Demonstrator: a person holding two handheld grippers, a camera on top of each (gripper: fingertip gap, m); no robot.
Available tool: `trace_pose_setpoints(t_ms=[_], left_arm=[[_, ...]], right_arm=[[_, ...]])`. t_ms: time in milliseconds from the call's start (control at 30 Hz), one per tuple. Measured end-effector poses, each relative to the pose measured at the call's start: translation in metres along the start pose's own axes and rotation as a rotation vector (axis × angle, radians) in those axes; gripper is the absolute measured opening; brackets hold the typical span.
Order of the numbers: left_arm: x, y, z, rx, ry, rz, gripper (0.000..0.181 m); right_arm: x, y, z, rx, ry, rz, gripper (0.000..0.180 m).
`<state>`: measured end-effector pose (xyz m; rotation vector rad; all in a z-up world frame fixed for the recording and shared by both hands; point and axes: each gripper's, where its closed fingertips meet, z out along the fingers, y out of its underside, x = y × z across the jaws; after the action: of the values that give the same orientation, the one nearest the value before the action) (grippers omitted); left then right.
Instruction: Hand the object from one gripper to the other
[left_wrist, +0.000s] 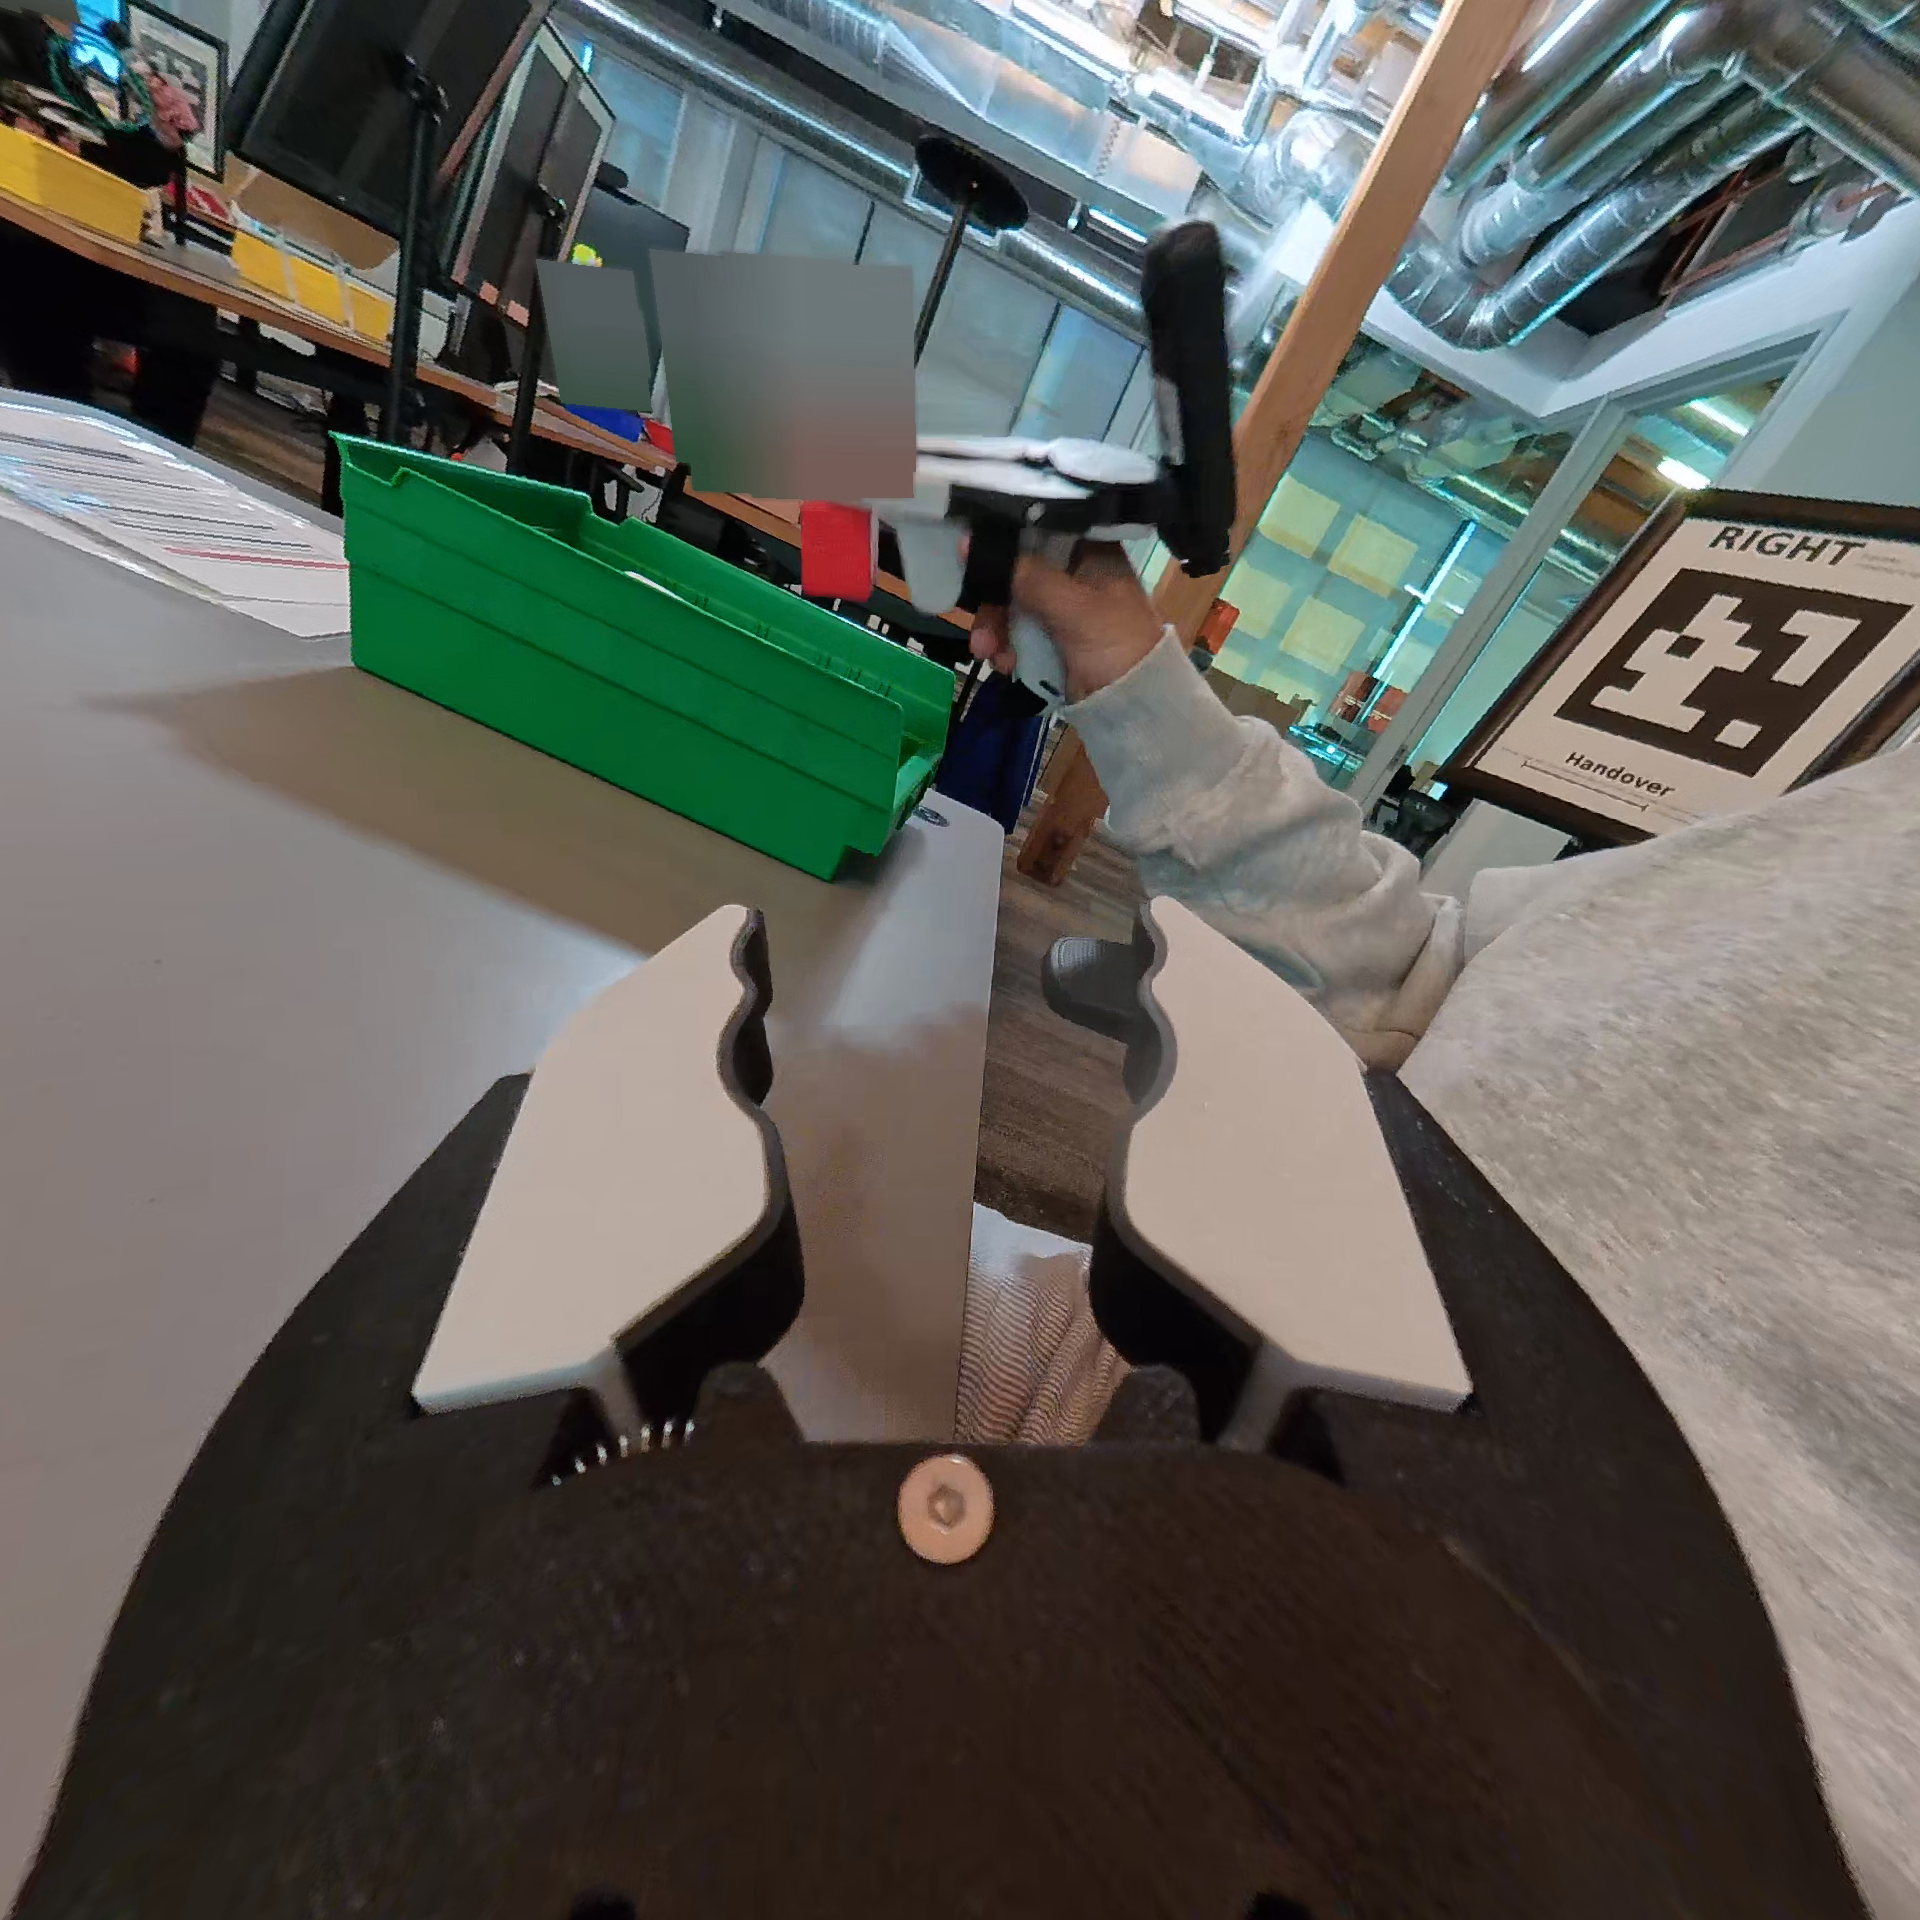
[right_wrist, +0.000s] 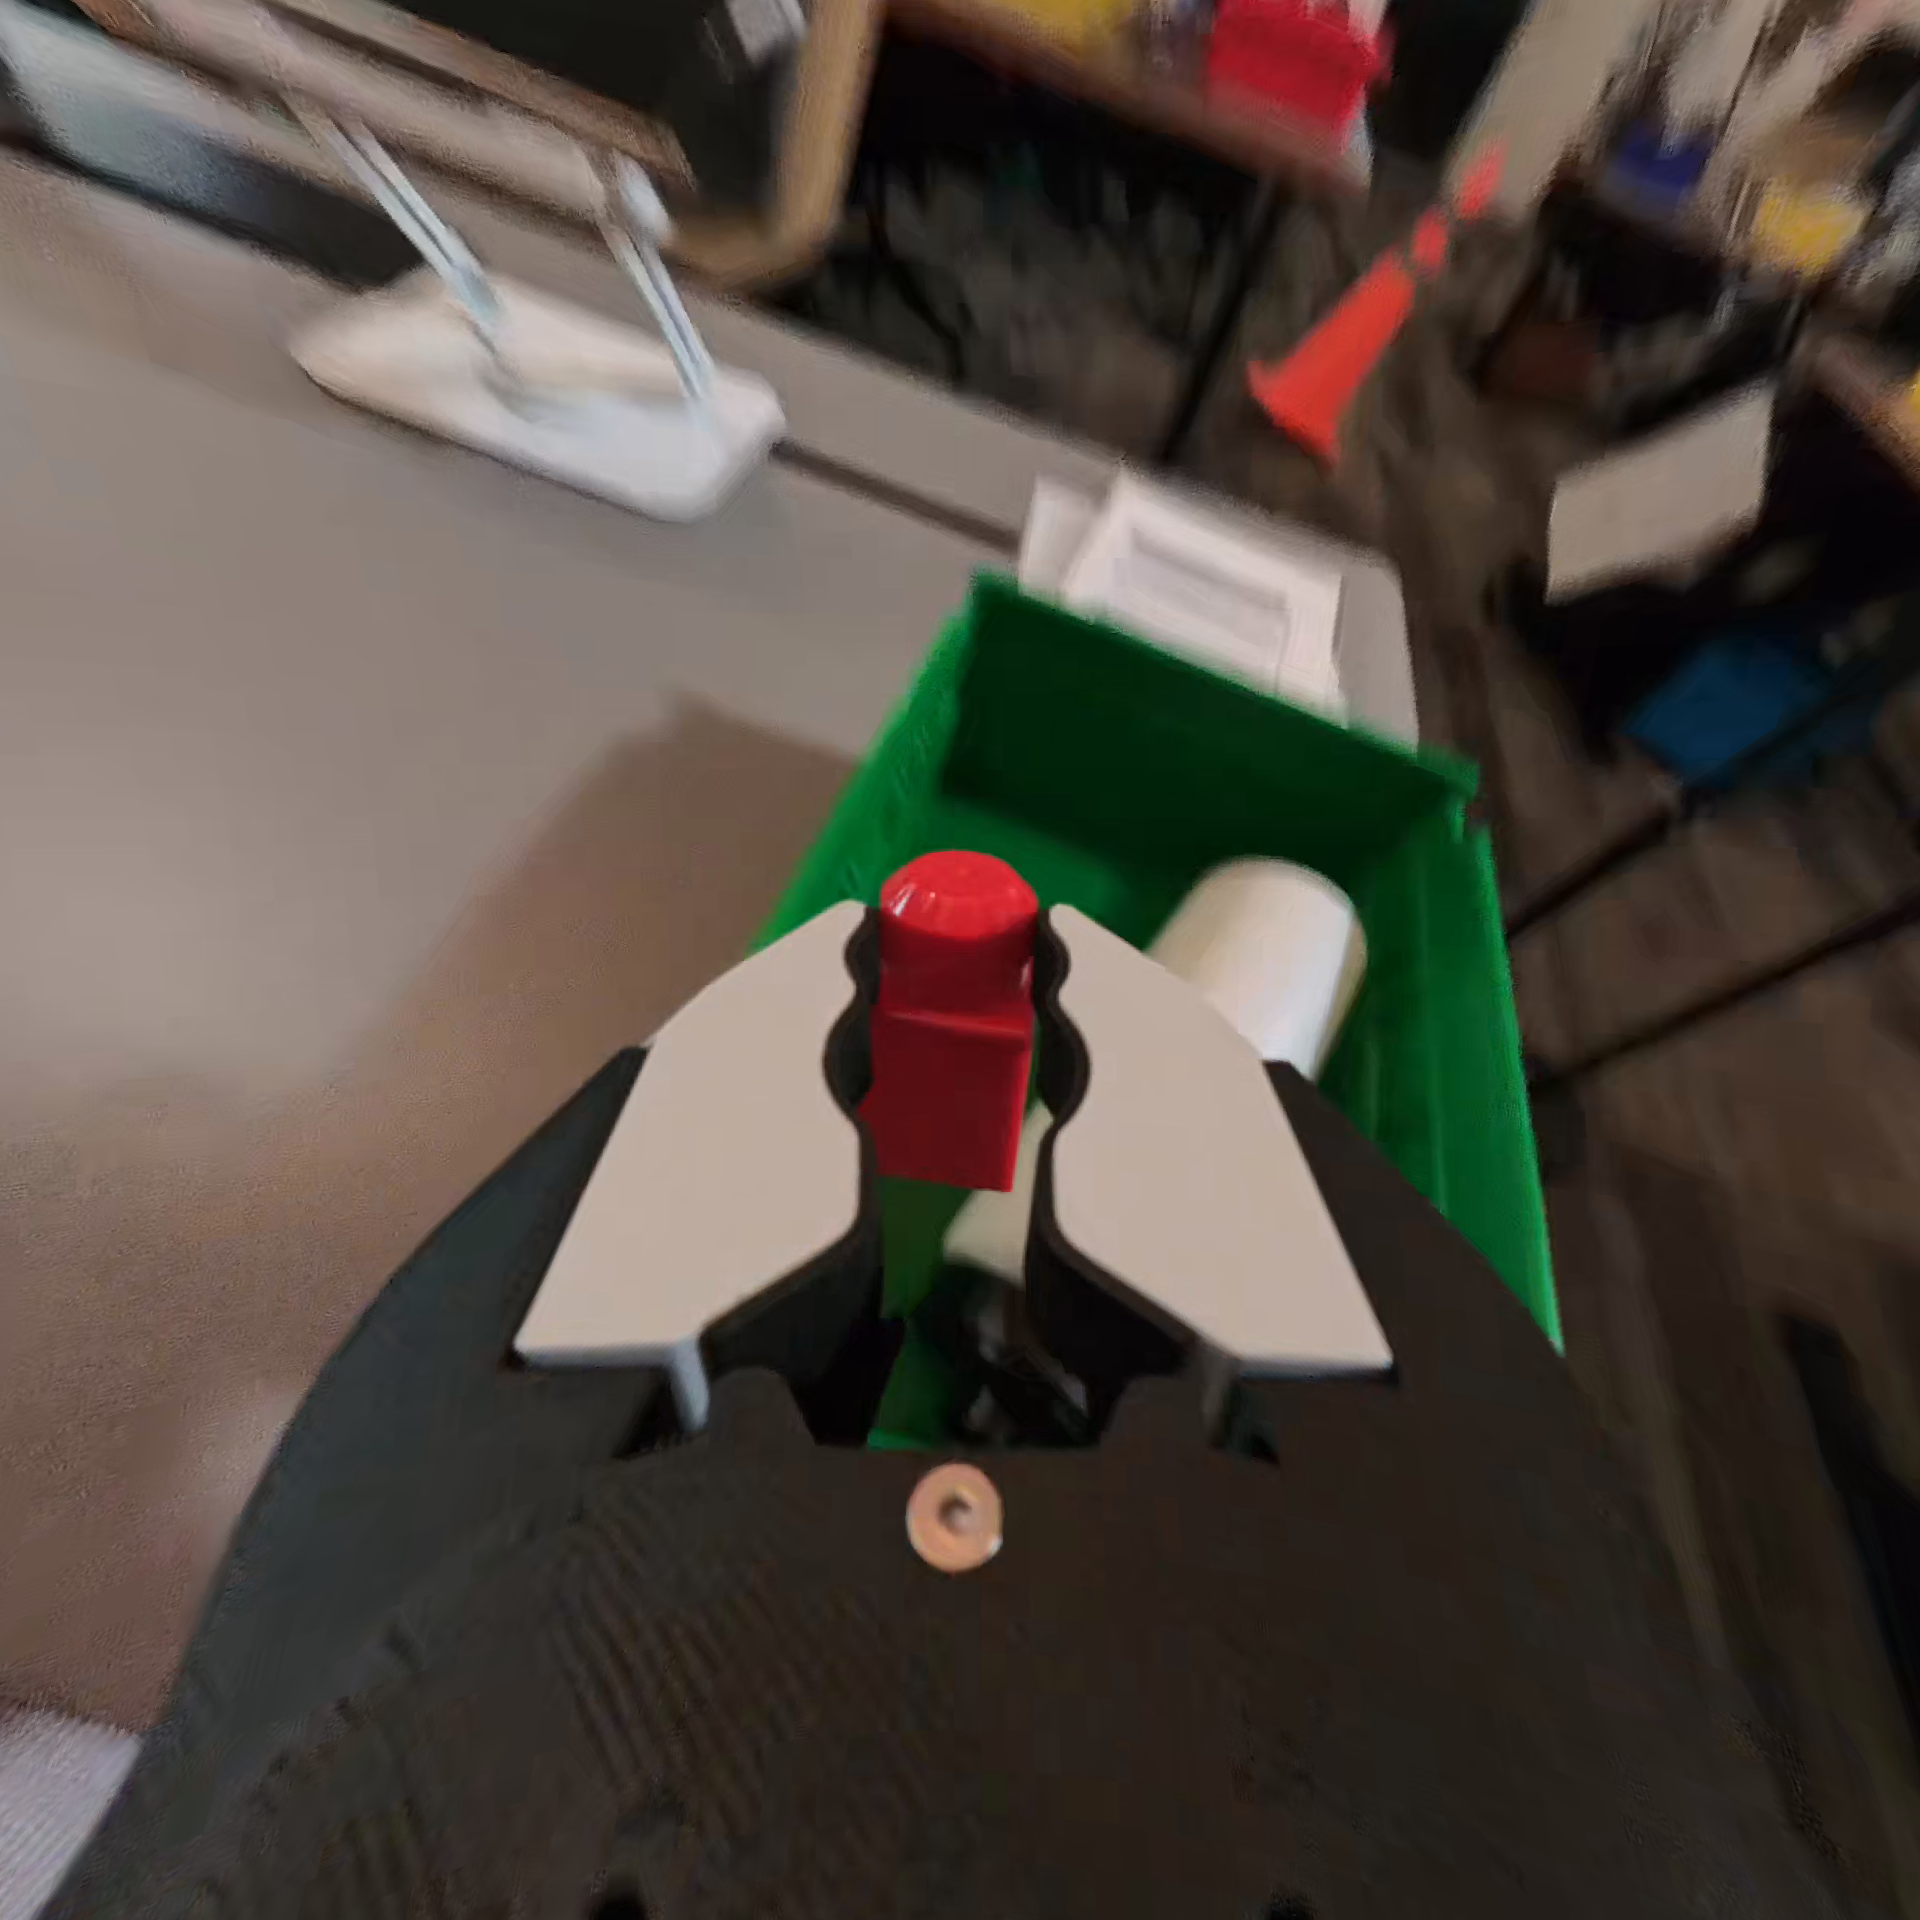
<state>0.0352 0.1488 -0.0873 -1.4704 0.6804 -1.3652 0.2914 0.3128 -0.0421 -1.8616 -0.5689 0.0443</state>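
My right gripper (right_wrist: 954, 940) is shut on a red block (right_wrist: 951, 1039) with a round stud on its far end, held between the grey fingers above the green bin (right_wrist: 1455, 935). In the left wrist view the right gripper (left_wrist: 883, 556) shows farther off, raised above the bin (left_wrist: 623, 665), with the red block (left_wrist: 834, 551) in its fingers and a hand on its handle. My left gripper (left_wrist: 951, 935) is open and empty, low at the grey table's near edge (left_wrist: 935, 1039), well apart from the block.
A white cylinder (right_wrist: 1262, 956) lies inside the green bin. Papers (right_wrist: 1195, 592) lie beyond the bin and a white stand (right_wrist: 540, 405) is on the table farther left. A framed marker board (left_wrist: 1725, 665) stands at the right. A grey sleeve (left_wrist: 1299, 862) crosses between the grippers.
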Motion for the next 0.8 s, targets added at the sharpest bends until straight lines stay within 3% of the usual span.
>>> trace_pose_setpoints(t_ms=[100, 267, 367, 567, 800], left_arm=[[0.002, -0.001, 0.003, 0.015, 0.008, -0.035, 0.065], [0.011, 0.005, 0.013, -0.006, 0.025, -0.057, 0.064], [0.015, 0.012, 0.017, -0.054, 0.027, -0.010, 0.064], [0.013, 0.012, 0.015, -0.058, 0.019, -0.011, 0.064], [0.005, 0.004, 0.009, -0.002, -0.002, -0.072, 0.061]], right_arm=[[0.007, 0.048, 0.014, -0.156, -0.065, 0.138, 0.029], [0.003, 0.074, 0.028, -0.262, -0.072, 0.155, 0.029], [0.001, 0.076, 0.033, -0.250, -0.081, 0.134, 0.038], [-0.004, 0.019, 0.010, -0.012, -0.064, 0.083, 0.036], [-0.120, -0.080, -0.041, 0.371, -0.377, -0.001, 0.034]])
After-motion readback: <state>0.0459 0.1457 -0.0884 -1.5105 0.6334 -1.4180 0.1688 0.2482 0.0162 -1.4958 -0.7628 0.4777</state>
